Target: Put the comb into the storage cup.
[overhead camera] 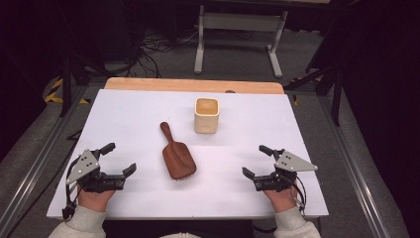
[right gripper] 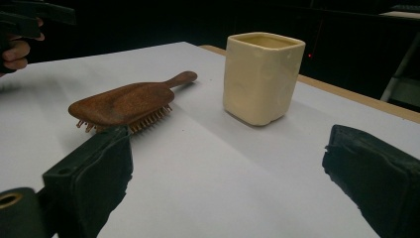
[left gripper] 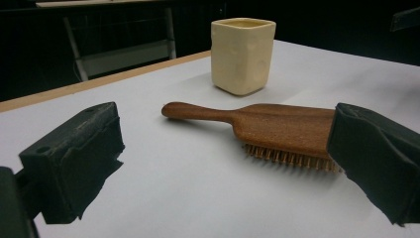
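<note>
**Hairbrush lies bristles down at mid-table, both of your grippers spread and empty**

The wooden hairbrush [overhead camera: 177,154] rests on the white table [overhead camera: 133,106] between your two hands, its handle angled toward the far left and its paddle end nearer you. Just beyond it and slightly right stands a cream, square-sided cup [overhead camera: 206,115], upright and apart from the brush.

From above you see only the brush's smooth brown back. Your left gripper view adds the bristles [left gripper: 292,157], a row of short pins touching the table under the paddle, and your right gripper view shows them from the other side [right gripper: 148,120]. The high view alone shows the grey floor and a white metal frame [overhead camera: 240,34] past the table's wooden far edge.

Your left gripper [overhead camera: 119,159] sits at the near left, jaws wide apart, holding nothing and touching nothing. Your right gripper [overhead camera: 257,161] mirrors it at the near right, equally spread and empty. Both are well apart from the brush.

In the left gripper view the right-hand jaw covers the paddle's end. The cup's interior stays hard to make out: only a pale rim and inner wall show. In the right gripper view your other hand [right gripper: 17,49] is cut off at the upper left corner.
</note>
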`<state>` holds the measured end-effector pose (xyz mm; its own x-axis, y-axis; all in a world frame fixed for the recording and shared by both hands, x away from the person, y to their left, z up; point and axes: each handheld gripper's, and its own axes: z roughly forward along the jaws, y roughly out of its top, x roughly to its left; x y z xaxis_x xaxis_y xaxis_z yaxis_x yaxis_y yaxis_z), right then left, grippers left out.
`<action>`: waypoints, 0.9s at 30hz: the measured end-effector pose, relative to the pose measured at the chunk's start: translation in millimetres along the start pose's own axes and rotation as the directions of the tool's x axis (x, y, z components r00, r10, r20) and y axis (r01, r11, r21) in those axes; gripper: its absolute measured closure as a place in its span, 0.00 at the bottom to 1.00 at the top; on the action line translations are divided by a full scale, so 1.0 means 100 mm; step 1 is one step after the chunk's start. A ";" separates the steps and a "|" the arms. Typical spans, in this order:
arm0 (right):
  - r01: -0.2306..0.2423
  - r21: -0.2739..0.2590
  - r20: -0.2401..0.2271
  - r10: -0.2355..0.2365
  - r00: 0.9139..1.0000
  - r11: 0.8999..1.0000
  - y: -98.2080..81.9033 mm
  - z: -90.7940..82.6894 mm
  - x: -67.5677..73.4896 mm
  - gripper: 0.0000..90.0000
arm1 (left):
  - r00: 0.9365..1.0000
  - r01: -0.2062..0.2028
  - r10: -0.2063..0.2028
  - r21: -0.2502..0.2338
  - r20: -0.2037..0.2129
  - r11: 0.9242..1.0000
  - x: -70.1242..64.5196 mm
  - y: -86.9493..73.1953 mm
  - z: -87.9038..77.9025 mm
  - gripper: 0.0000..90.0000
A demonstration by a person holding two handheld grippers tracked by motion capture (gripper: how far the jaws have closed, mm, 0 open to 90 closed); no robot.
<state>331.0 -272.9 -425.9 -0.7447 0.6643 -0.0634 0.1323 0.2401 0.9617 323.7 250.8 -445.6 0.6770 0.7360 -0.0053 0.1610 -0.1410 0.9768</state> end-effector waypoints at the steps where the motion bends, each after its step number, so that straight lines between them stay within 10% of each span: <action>1: -0.002 -0.002 -0.002 0.002 1.000 1.000 0.00 0.00 0.00 0.06 | 1.000 0.003 -0.003 -0.001 0.005 1.000 0.00 0.00 0.00 0.02; 27: -0.008 -0.008 -0.018 0.008 1.000 1.000 0.00 0.01 0.02 0.08 | 0.998 0.013 -0.014 0.010 0.064 1.000 0.05 0.15 0.06 0.07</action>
<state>330.3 -270.7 -426.4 -0.7552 0.6535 -0.0511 0.1332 0.2292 0.9642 333.5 248.0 -432.6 0.7190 0.6942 -0.0325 0.1771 -0.1378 0.9745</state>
